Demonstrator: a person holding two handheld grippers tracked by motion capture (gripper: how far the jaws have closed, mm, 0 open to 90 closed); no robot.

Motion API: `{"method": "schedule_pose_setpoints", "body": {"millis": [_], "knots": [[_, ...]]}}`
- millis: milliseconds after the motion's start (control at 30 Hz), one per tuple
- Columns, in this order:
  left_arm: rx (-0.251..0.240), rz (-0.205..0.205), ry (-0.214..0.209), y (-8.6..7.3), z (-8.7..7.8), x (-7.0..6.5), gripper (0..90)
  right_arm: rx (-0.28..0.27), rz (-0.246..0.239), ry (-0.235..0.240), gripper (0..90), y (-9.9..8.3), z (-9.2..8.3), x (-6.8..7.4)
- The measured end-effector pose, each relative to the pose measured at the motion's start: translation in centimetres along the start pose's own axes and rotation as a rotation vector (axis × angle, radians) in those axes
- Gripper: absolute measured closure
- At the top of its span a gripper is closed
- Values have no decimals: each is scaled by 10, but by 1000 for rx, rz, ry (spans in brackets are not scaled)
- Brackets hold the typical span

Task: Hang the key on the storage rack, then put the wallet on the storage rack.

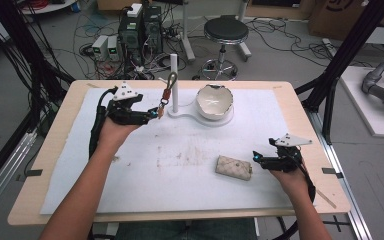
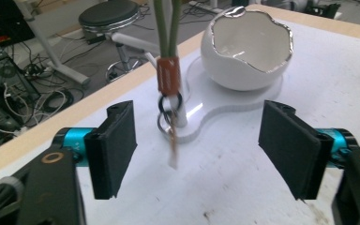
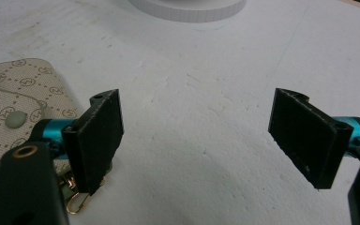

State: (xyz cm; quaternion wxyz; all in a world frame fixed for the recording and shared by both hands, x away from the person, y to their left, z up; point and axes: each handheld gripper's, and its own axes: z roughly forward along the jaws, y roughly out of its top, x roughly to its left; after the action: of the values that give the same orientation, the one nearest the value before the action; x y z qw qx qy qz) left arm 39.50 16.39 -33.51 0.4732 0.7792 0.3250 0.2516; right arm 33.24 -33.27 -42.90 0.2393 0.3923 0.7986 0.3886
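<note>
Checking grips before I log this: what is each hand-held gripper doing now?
Left hand-held gripper: open, keychain hanging between its jaws, unheld.
Right hand-held gripper: open, holding nothing.

Keychain: olive-green loop w/ rust-orange tag, dark metal rings. Bowl white, silver rim, on white stand. Pouch cream w/ brown dotted diamond monogram pattern; mat white, brownish stains.
</note>
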Motion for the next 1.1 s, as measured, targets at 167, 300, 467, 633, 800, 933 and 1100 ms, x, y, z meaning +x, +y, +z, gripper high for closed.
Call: {"method": "schedule_pose_setpoints", "body": {"millis": [167, 300, 467, 633, 800, 933, 1100], "knots": [[-9, -7, -26, -24, -15, -5, 221, -1, 3, 1, 185, 0, 1, 0], [-13, -14, -45, -37, -22, -7, 206, 0, 5, 2, 185, 0, 1, 0], [-39, -56, -70, -62, -32, -10, 193, -1, 2, 1, 185, 0, 0, -1], [-30, -70, -88, -78, -39, -15, 179, -2, 2, 0, 185, 0, 0, 0], [-38, -66, -91, -85, -44, -18, 168, -4, 6, 2, 185, 0, -1, 0], [-45, -69, -94, -85, -45, -16, 168, -9, 6, 3, 185, 0, -2, 0], [-50, -70, -89, -89, -48, -13, 168, -20, 4, 7, 185, 0, -2, -1]]}}
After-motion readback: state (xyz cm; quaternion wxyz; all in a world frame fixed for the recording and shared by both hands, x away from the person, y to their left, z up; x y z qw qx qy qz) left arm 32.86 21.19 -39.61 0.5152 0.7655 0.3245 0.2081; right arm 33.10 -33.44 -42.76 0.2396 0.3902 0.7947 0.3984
